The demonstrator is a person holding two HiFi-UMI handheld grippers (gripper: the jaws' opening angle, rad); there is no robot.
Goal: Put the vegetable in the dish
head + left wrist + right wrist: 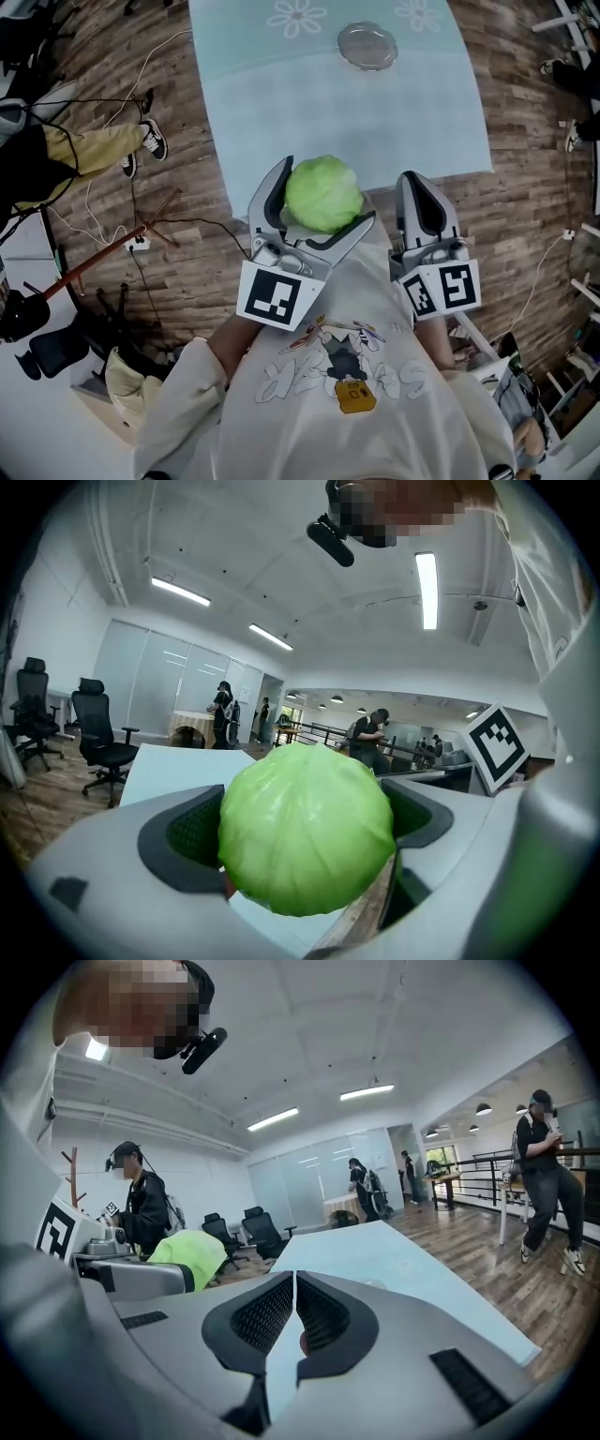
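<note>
A round green cabbage (323,193) is clamped between the jaws of my left gripper (317,197), held in the air just off the near edge of the table (281,122). In the left gripper view the cabbage (306,829) fills the gap between both pads. My right gripper (424,199) hangs beside it to the right, shut with nothing between its pads (323,1316); the cabbage (190,1252) shows at its left. A clear glass dish (367,45) sits empty at the table's far side, well ahead of both grippers.
The table carries a pale blue cloth with white flower prints (297,17). Wood floor surrounds it, with cables and a power strip (139,243) at the left and a seated person's legs (103,150). People and office chairs (105,747) stand in the room beyond.
</note>
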